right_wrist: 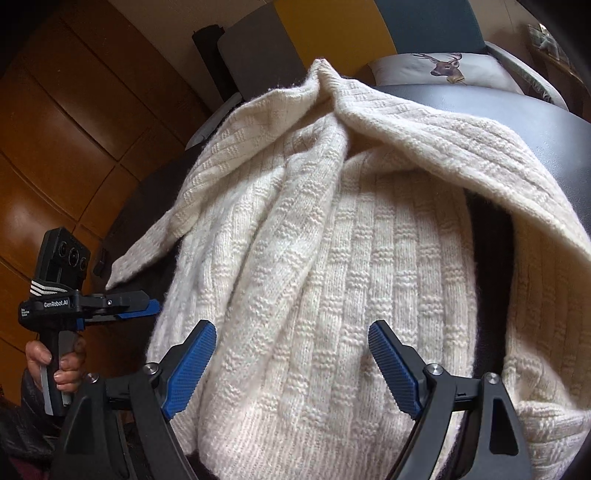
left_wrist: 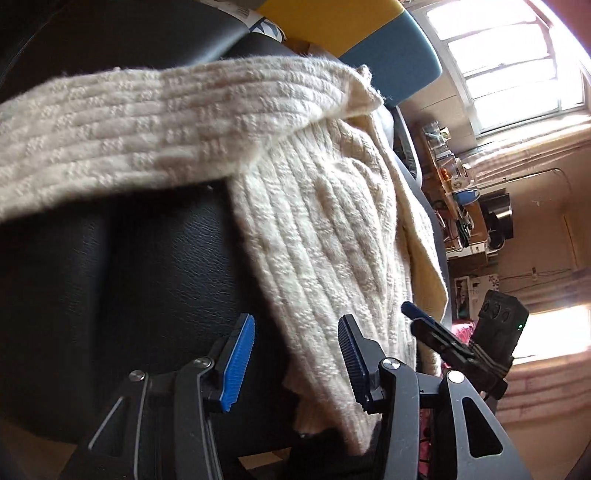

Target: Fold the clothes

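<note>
A cream ribbed knit sweater (left_wrist: 321, 229) lies crumpled on a black leather seat (left_wrist: 147, 277). One sleeve is thrown across the top of the left wrist view. My left gripper (left_wrist: 295, 356) is open, and the sweater's lower edge hangs loosely between its blue pads (left_wrist: 238, 363). The right gripper (left_wrist: 424, 325) shows just beyond the sweater's right side. In the right wrist view the sweater (right_wrist: 369, 258) fills the frame. My right gripper (right_wrist: 293, 363) is open over the ribbed hem, not pinching it. The left gripper (right_wrist: 136, 308) sits at the sweater's left edge, held by a hand (right_wrist: 59, 365).
A cushion with a deer print (right_wrist: 443, 70) rests at the back of the seat (right_wrist: 517, 122). Yellow and teal panels (left_wrist: 351, 29) stand behind. Wooden cabinet doors (right_wrist: 55, 129) are to the left. A bright window (left_wrist: 517, 62) and a cluttered shelf (left_wrist: 458, 192) are to the right.
</note>
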`<state>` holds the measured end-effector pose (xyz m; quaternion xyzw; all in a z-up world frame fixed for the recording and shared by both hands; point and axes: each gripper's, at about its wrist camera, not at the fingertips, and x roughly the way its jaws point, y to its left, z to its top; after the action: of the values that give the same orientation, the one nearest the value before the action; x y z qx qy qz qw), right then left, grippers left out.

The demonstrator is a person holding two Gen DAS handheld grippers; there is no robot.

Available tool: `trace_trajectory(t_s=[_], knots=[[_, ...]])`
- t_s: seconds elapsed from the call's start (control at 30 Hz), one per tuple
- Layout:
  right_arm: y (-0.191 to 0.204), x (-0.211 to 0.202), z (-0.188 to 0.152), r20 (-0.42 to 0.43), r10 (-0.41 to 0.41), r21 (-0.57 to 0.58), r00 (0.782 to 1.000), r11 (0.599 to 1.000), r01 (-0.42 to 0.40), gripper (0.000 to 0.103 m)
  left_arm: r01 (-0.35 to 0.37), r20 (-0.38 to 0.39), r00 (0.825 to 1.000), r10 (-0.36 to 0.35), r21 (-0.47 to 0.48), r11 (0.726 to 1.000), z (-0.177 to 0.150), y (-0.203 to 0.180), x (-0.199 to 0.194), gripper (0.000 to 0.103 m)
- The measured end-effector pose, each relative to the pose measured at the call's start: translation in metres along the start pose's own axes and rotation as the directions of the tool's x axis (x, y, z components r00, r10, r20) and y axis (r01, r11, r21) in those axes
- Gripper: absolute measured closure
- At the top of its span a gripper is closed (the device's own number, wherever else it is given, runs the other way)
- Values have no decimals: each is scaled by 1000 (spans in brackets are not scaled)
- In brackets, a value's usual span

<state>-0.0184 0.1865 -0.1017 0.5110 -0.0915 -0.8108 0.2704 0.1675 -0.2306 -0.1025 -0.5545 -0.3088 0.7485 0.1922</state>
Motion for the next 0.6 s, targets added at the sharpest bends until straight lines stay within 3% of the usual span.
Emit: trace_trajectory(t_s=[0.1, 0.13, 0.17, 0.2, 0.23, 0.27, 0.33, 0.5, 0.6], knots=[[1, 8, -1, -14, -17, -11, 1000, 1000, 16, 15, -4, -29, 1000, 4, 0, 1000, 51, -24, 45, 54], [2, 9, -1, -16, -19, -15, 1000, 1000, 19, 15, -10, -38, 999, 10, -3, 1000, 69, -50, 78, 54], [2, 10, -2, -17, -22, -20, 1000, 1000, 21, 15, -20, -40, 999, 20, -3, 1000, 73, -60, 89, 54], [2, 11, -2, -18, -25, -25, 1000, 999, 25, 15, -29, -38, 999, 29, -3, 1000, 70, -61, 88, 59], [3, 12, -2, -21, -30, -29, 999, 999, 29, 15, -38, -26, 999, 38, 6, 999, 71, -66, 90, 74], [4, 12, -2, -25, -35, -35, 999, 999, 34, 15, -47, -10, 999, 47, 18, 999, 73, -74, 94, 83], [1, 19, -6, -42, -47, -61, 998, 997, 45, 16, -63, 43, 997, 61, 46, 997, 77, -82, 89, 94], [-2, 23, -7, -81, -97, -119, 992, 989, 87, 16, -108, 206, 974, 91, 70, 992, 98, -85, 60, 96], [-7, 19, -6, -74, -131, -118, 989, 985, 122, 16, -164, 201, 968, 149, 58, 985, 113, -79, 62, 96]])
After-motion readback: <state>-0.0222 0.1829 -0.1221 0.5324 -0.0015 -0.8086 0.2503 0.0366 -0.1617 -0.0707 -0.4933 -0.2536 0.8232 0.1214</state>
